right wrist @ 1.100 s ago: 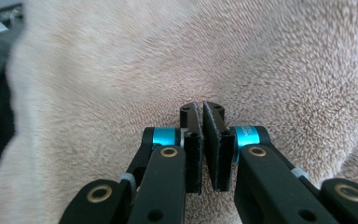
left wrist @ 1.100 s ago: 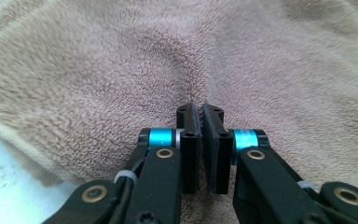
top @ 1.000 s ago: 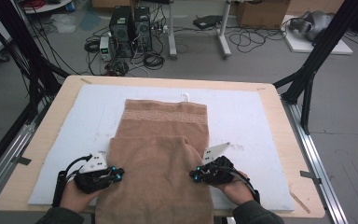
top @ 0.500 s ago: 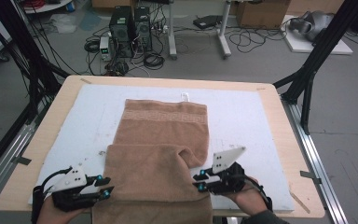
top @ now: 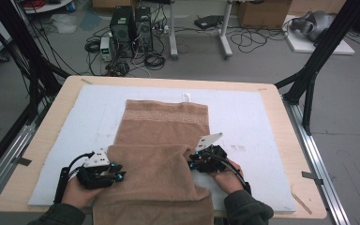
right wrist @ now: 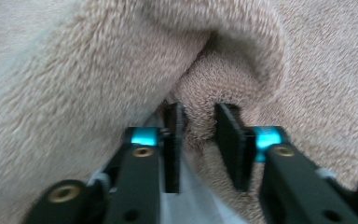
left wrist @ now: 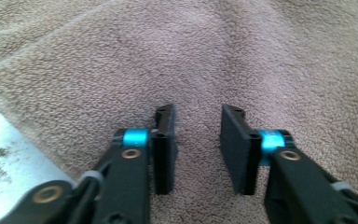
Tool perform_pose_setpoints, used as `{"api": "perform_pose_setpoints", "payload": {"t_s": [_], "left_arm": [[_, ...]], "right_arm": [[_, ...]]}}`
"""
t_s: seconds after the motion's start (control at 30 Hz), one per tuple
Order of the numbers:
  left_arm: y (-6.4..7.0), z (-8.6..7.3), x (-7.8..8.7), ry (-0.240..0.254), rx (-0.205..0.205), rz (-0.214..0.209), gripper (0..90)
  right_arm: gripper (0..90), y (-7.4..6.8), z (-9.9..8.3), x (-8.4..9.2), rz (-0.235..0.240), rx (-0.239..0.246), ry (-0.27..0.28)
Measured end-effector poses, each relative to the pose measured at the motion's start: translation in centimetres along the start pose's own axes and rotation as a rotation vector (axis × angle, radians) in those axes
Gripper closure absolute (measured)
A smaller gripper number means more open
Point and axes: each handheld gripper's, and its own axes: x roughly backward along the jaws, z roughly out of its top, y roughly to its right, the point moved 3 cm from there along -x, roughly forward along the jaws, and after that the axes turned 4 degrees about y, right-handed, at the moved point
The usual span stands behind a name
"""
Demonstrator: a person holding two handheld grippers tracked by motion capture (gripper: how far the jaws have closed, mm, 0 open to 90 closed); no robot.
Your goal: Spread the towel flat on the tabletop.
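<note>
Grey floor strewn with cables, computer towers (top: 131,26) and black frame legs fills the upper part of the high view; below it stands a wooden table (top: 42,136) covered by a white pad (top: 253,122).

A tan towel (top: 164,136) lies along the middle of the pad, its long axis running from the upper centre of the frame down past the bottom edge of the table. Its near part is folded up over itself, so that a doubled flap sits in the lower centre of the frame.

The left gripper (top: 115,176) rests at the flap's left edge, the right gripper (top: 192,164) at its right edge; each hand is about equally near its own side.

In the left gripper view, the left gripper (left wrist: 198,144) has its jaws parted a modest way, with nothing between them; the terry surface lies beyond and beneath. The jaws have just been closing.

In the right gripper view, the right gripper (right wrist: 198,144) stands with a hump of folded cloth reaching into the narrow gap between the jaws, which have also just been closing. Whether the pads press on the cloth cannot be told.

Judgement: the next move turns on both side edges of the flap being gripped evenly, since the fold line runs across the towel between the two grippers.
</note>
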Motion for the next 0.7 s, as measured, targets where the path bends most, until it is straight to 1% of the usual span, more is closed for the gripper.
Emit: {"api": "perform_pose_setpoints", "payload": {"t_s": [0.03, 0.07, 0.1, 0.13, 0.2, 0.23, 0.27, 0.33, 0.37, 0.43, 0.5, 0.53, 0.57, 0.6, 0.63, 0.7], "left_arm": [[0.0, 0.0, 0.0, -0.001, 0.002, -0.008, 78.7], [0.0, 0.1, 0.0, -0.003, 0.000, -0.011, 83.0], [0.1, 0.1, 0.0, -0.003, 0.001, -0.010, 84.8], [0.1, 0.1, 0.1, -0.002, 0.005, -0.009, 85.4], [0.1, 0.3, 0.4, 0.010, 0.008, -0.008, 86.0], [0.2, 0.4, 0.5, 0.019, 0.010, -0.009, 86.2], [0.3, 0.5, 0.6, 0.019, 0.004, -0.011, 86.3], [0.4, 0.6, 0.7, 0.026, 0.006, -0.008, 86.4], [0.4, 0.6, 0.8, 0.029, 0.005, -0.010, 86.4], [0.6, 0.7, 0.8, 0.041, 0.012, -0.017, 86.4], [0.9, 0.8, 0.7, 0.042, 0.006, -0.020, 86.5], [0.9, 0.8, 0.6, 0.036, 0.000, -0.020, 86.5], [0.9, 0.8, 0.5, 0.032, 0.000, -0.021, 86.5], [0.8, 0.7, 0.4, 0.027, -0.003, -0.015, 86.5], [0.6, 0.7, 0.4, 0.022, -0.004, -0.010, 86.5], [0.1, 0.6, 0.3, 0.018, 0.010, 0.006, 86.4]], "right_arm": [[81.9, 0.0, 0.1, 0.0, 0.002, 0.001, -0.006], [84.0, 0.1, 0.1, 0.1, 0.009, 0.006, -0.011], [84.6, 0.1, 0.1, 0.2, 0.015, 0.000, -0.008], [84.9, 0.2, 0.1, 0.3, 0.015, -0.005, -0.007], [85.1, 0.0, 0.0, 1.1, 0.018, 0.003, -0.017], [85.1, 0.0, 0.0, 1.7, 0.012, 0.013, -0.021], [85.0, 0.1, 0.0, 2.2, 0.018, 0.018, -0.020], [85.0, 0.4, -0.1, 3.4, 0.024, 0.016, -0.023], [85.0, 0.7, -0.2, 4.0, 0.006, 0.027, -0.033], [85.0, 1.2, -0.2, 5.2, -0.012, 0.029, -0.039], [85.1, 1.8, -0.3, 6.2, -0.042, 0.026, -0.045], [85.1, 2.2, -0.3, 6.5, -0.062, 0.028, -0.046], [85.1, 2.6, -0.3, 6.8, -0.098, 0.017, -0.045], [85.1, 3.0, -0.3, 6.8, -0.112, 0.010, -0.041], [85.1, 3.4, -0.4, 6.6, -0.126, -0.009, -0.042], [85.1, 4.2, -0.7, 5.6, -0.146, -0.042, -0.053]]}}
